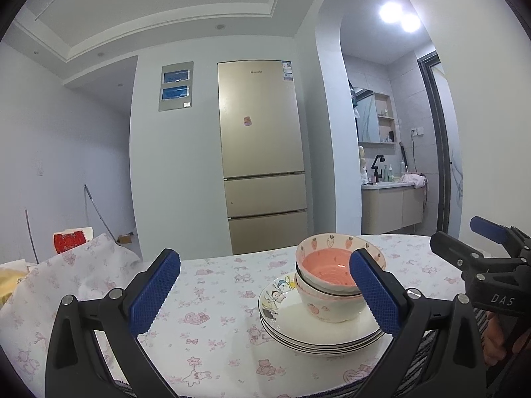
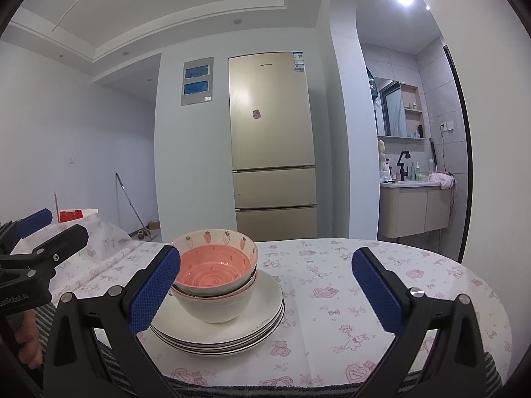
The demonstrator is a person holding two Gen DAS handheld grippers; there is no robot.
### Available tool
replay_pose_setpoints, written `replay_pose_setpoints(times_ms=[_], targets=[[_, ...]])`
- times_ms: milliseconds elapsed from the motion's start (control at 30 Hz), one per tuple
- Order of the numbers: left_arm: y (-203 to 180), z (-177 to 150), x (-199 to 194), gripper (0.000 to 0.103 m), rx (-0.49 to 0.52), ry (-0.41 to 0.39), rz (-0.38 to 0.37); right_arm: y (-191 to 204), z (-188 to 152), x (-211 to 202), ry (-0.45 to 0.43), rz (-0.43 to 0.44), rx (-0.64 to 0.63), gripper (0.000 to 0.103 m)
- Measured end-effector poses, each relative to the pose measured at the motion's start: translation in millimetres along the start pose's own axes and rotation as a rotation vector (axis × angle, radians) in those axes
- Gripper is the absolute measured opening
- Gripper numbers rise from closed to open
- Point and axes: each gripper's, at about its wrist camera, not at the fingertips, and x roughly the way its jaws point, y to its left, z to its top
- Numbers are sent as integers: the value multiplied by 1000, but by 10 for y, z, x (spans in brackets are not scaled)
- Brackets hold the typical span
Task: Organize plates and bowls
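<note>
Nested strawberry-print bowls (image 1: 332,275) (image 2: 215,275) with pink insides sit on a stack of white plates (image 1: 312,328) (image 2: 262,318) near the table's front edge. My left gripper (image 1: 265,295) is open and empty, held back from the stack, which lies toward its right finger. My right gripper (image 2: 265,295) is open and empty too, with the stack beside its left finger. Each gripper shows at the edge of the other's view: the right one (image 1: 478,242) and the left one (image 2: 49,229), both held apart from the dishes.
The table wears a white cloth with pink prints (image 1: 205,301) (image 2: 348,292). A gold fridge (image 1: 262,156) stands behind it, a bathroom vanity (image 1: 391,205) to the right, a red box (image 1: 69,238) far left. A hand (image 2: 23,341) holds the left gripper's handle.
</note>
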Motion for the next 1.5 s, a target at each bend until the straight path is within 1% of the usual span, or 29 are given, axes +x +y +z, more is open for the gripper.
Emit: replay_pose_setpoints(times_ms=[300,1100,1500], targets=[[7,-2,18,103,-1,10,3,-6,8,-29,-10,-1,-6,103],[4,-3,-6,103,10,2,7,-7,8,-31,-9,-1,-5,103],[-83,-16,-3,103,63,-9,12,-13,10,-30,-9,-1,-4,103]])
